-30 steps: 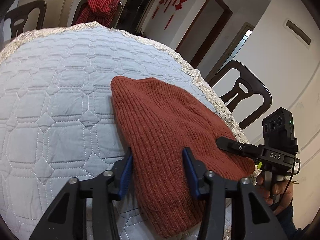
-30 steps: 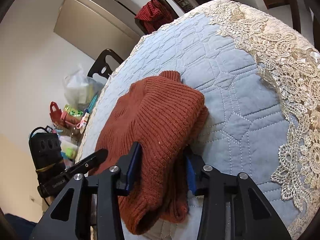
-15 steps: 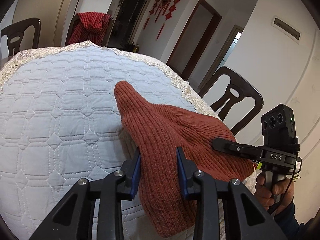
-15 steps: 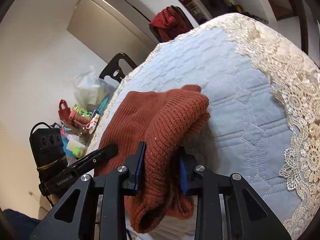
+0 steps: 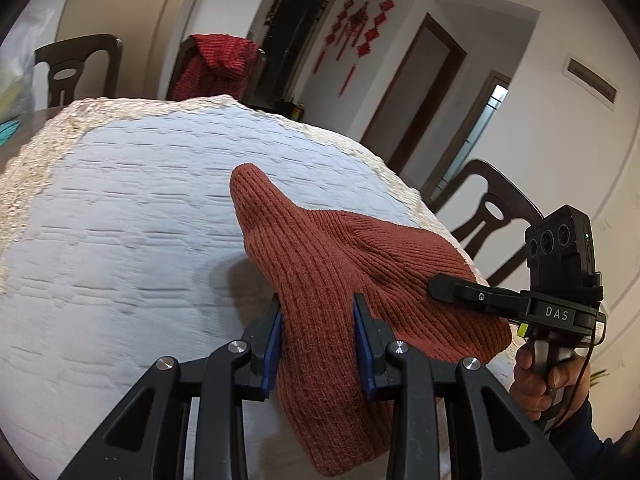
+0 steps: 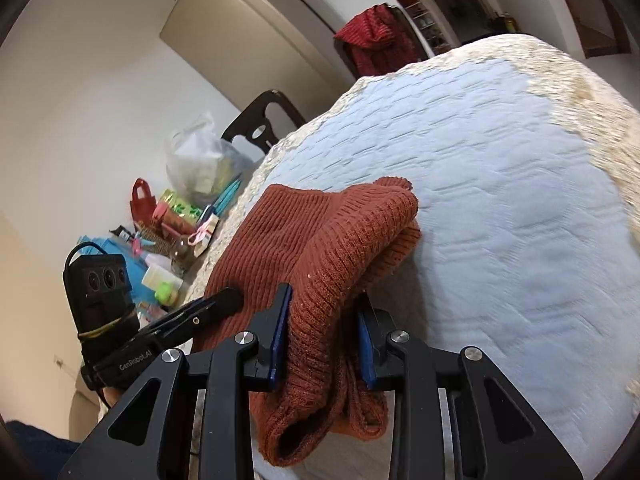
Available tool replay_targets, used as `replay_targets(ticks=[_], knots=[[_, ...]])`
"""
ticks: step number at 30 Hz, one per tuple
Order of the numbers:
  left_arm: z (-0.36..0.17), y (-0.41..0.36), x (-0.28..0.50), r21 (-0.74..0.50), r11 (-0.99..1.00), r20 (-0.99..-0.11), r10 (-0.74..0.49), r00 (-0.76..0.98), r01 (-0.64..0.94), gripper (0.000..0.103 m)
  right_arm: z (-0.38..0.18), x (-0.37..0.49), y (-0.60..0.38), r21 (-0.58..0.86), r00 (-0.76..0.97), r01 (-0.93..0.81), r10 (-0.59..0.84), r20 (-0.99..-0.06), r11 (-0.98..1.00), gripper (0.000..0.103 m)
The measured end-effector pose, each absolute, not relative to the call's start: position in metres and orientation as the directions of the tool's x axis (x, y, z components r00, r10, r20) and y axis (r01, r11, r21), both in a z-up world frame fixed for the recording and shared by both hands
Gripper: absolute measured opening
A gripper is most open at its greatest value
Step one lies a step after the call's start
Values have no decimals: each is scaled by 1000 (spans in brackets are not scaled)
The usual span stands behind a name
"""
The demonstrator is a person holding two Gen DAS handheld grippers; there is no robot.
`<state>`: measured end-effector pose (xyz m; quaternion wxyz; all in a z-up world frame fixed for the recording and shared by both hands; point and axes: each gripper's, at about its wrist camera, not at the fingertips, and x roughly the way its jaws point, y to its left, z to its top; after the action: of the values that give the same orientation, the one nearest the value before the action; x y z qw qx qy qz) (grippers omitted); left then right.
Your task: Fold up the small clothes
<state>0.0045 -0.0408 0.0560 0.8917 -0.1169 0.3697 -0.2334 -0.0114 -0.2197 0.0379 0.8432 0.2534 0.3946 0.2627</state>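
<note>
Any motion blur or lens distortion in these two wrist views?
Left wrist: quilted cloth streaked by motion blur, tongs and knit hat sharp, fisheye bends doorframes. Right wrist: same blur on the cloth, hat crisp, dark corner vignette.

**Tally of things around the two grippers**

One rust-red knit garment (image 5: 340, 264) sits gathered between the blue pads of two grippers: the left gripper (image 5: 318, 340) and the right gripper (image 6: 322, 332). One quilted table cover (image 5: 120, 220) lies ahead of both. Three dark chairs show beyond it; one chair (image 5: 216, 64) carries one red cloth. One plastic bag (image 6: 200, 160) stands left of the right gripper.
</note>
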Motion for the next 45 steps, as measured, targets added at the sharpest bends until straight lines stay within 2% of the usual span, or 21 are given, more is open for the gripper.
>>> replay_targets(ticks=[12, 18, 23, 26, 30, 34, 35, 37, 41, 45], knots=[[71, 43, 50, -384, 887, -568, -445, 693, 255, 34, 43, 55, -138, 621, 490, -374, 715, -498, 689, 30], [52, 82, 74, -412, 887, -577, -430, 695, 207, 34, 35, 76, -108, 603, 465, -415, 729, -502, 681, 30], [16, 97, 76, -445, 887, -625, -405, 667, 121, 36, 5, 96, -106, 631, 408, -370, 729, -549, 682, 31], [13, 101, 68, -470, 876, -616, -410, 673, 103, 39, -6, 93, -111, 624, 383, -341, 710, -591, 703, 37], [24, 101, 62, -413, 908, -623, -342, 704, 76, 39, 7, 80, -125, 590, 433, -337, 678, -594, 733, 39], [48, 92, 59, -364, 926, -583, -309, 751, 98, 38, 28, 75, -133, 515, 531, -336, 610, -588, 789, 39], [52, 88, 62, -351, 930, -579, -306, 756, 108, 38, 30, 80, -129, 498, 538, -336, 597, -595, 800, 38], [54, 78, 72, -313, 942, -589, -291, 754, 118, 38, 29, 90, -119, 471, 529, -343, 582, -618, 813, 22], [30, 71, 94, -282, 955, -659, -262, 705, 92, 38, 9, 112, -101, 407, 500, -347, 534, -682, 845, 21], [37, 69, 80, -252, 963, -650, -238, 722, 91, 38, 10, 118, -111, 430, 497, -319, 536, -683, 845, 21]])
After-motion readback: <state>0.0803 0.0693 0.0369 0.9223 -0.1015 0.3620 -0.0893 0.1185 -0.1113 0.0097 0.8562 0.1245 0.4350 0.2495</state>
